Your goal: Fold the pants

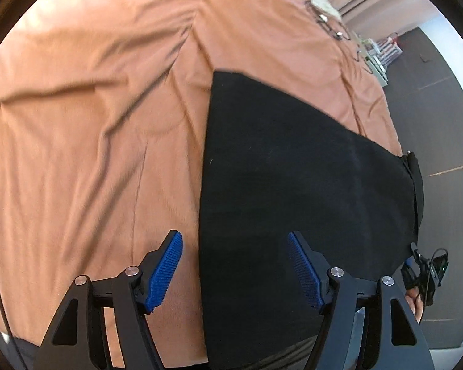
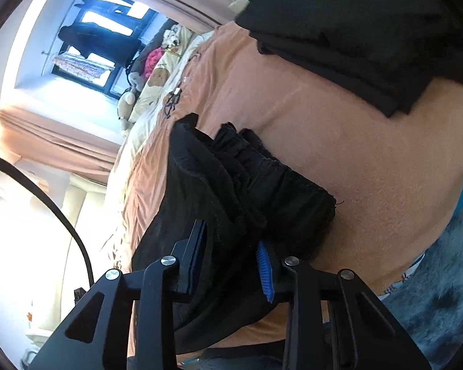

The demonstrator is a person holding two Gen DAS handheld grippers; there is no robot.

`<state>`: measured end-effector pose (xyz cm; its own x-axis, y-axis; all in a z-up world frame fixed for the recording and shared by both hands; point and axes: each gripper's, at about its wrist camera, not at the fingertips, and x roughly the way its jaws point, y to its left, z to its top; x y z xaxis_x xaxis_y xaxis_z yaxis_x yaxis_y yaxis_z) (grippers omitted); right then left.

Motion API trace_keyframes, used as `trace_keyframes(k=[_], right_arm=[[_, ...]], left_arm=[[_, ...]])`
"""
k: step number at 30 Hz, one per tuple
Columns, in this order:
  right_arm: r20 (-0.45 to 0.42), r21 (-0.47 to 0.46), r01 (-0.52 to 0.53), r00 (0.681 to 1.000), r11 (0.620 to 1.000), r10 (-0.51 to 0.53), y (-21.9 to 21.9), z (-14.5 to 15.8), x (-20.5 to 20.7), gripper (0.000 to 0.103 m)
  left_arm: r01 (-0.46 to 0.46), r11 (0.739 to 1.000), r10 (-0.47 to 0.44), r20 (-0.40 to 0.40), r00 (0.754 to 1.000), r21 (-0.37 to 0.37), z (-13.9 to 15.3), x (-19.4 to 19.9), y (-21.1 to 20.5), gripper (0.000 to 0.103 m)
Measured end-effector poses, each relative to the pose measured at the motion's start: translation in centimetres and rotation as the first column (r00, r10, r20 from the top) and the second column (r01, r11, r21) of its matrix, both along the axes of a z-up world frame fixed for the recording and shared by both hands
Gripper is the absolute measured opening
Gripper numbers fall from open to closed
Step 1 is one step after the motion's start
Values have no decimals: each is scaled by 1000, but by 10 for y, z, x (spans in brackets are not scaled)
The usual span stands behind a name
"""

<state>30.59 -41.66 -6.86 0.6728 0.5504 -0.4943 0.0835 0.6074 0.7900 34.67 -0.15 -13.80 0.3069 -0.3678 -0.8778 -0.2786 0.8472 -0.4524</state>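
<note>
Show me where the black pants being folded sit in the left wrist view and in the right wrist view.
Left wrist view: black pants lie flat right of centre, their left edge between the open left gripper fingers.
Right wrist view: black pants bunched at centre, waistband toward the right, with the right gripper closed on the fabric.
Shared landmark: the orange bedspread beneath them.

Much of the pants and the room's far end stay unreadable

In my left view the pants run off the bottom edge behind my tool's arms, and the small metal bits on the bed are too blurred to name. In my right view bunched cloth hides how far my right tool bites, the folded stack is cut by the top edge, and the window glare washes out what hangs there.
</note>
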Motion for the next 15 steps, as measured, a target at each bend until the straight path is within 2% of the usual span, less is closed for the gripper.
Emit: trace_keyframes(k=[2,7,10,15], right_arm=[[15,-13,7,1000,1000,-7,2,7,-6,29],[70,-23,-22,997,1000,23,9,20,-15,29],[25,-36,-31,999,999,32,10,9,-5,29],[-27,27,-17,999,999,18,3,-7,12,29]], left_arm=[[-6,1000,6,-10,1000,-18,-7,-3,-1,65],[-29,997,26,-47,999,-67,-24,-11,-3,64],[-33,997,29,-48,998,-76,-29,-12,-5,64],[-33,995,29,-39,999,-92,-28,-11,-9,64]])
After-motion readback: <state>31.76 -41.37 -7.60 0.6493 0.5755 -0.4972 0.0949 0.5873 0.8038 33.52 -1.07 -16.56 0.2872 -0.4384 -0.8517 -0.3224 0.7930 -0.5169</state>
